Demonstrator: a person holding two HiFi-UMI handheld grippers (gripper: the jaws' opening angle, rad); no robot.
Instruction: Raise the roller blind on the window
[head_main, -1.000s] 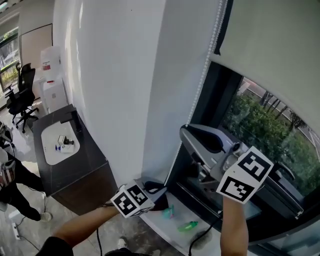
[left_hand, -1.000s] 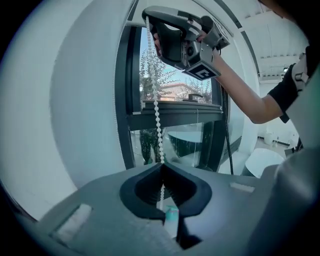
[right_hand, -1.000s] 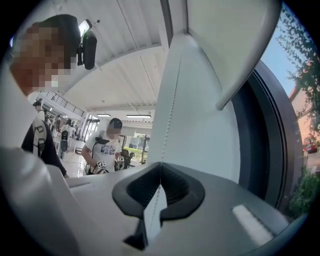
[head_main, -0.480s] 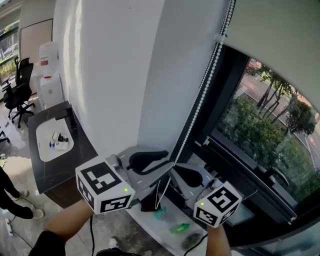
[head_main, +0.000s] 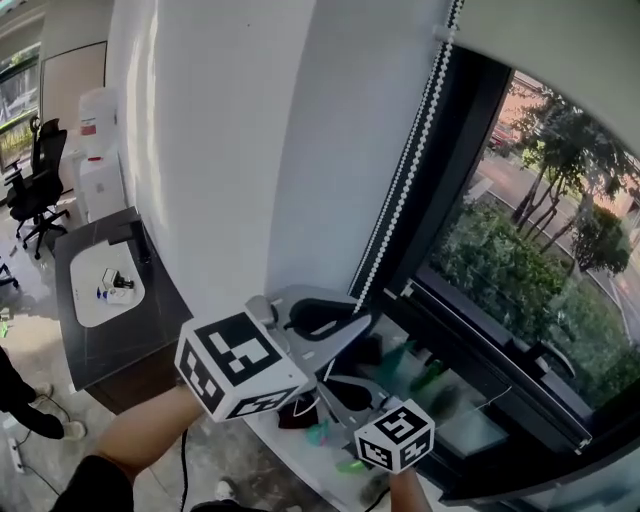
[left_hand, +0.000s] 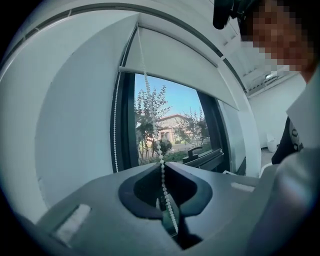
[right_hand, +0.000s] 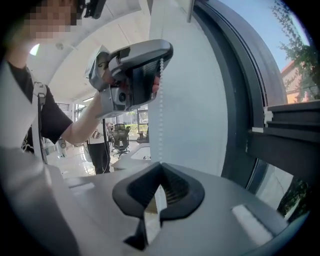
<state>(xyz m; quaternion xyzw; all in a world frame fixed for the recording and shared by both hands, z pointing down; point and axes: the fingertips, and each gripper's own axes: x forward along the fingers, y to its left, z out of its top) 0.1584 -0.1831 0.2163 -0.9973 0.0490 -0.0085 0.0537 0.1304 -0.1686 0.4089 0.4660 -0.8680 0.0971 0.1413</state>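
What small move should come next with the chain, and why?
Probably pull the left gripper down: its jaws are closing on the chain above the right gripper, which grips it lower, and the blind is only partly up.

An office is showing here: a black swivel chair is standing on the glossy floor near a water dispenser, and a dark desk is running along the white wall.

My left gripper is at 11 o'clock from my right gripper. Its jaws are closing on the chain. My right jaws pinch it too.
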